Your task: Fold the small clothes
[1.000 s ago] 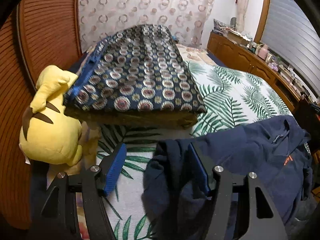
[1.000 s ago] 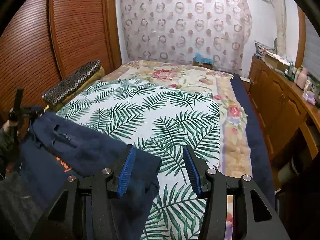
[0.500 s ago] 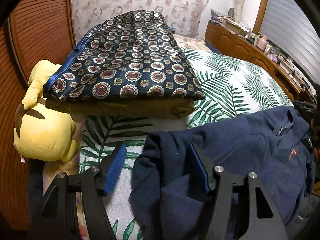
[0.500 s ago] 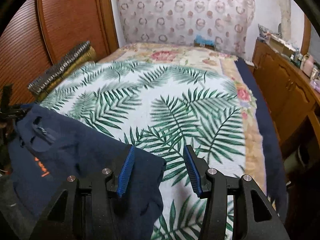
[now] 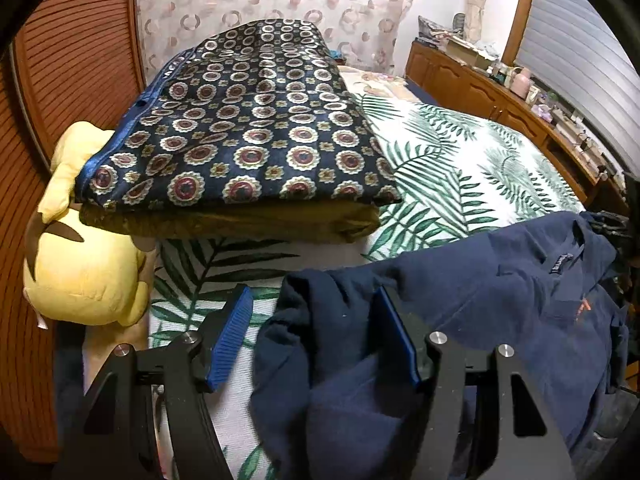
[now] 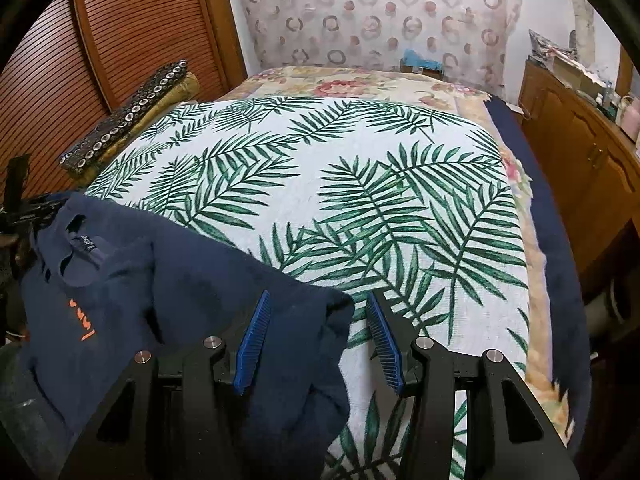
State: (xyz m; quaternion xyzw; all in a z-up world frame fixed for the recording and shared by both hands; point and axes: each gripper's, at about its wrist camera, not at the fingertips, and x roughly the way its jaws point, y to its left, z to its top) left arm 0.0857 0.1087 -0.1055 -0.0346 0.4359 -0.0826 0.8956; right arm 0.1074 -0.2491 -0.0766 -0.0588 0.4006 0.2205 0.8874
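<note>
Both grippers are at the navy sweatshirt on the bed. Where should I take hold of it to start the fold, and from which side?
Grip the navy sweatshirt at its two bunched outer corners, probably the shoulders. The left gripper and right gripper already straddle one each, jaws open. Come down from the near edge: the fabric humps up there, collar between.

We are looking at a dark blue shirt (image 5: 500, 312) with small orange marks on its front. It is lying on a white bed cover (image 6: 360, 184) that is showing big green leaves. We are seeing a folded blanket (image 5: 248, 128) in dark blue with red and cream rings and little flowers, and a brown-gold layer under it. A yellow soft toy (image 5: 80, 264) with dark brown tips is sitting beside it. The curtain (image 6: 380, 12) is looking pale pink with round rings. The wooden doors (image 6: 132, 32) are glowing red-brown. Our left claw (image 5: 312, 336) and right claw (image 6: 320, 340) are black with bright blue pads.
</note>
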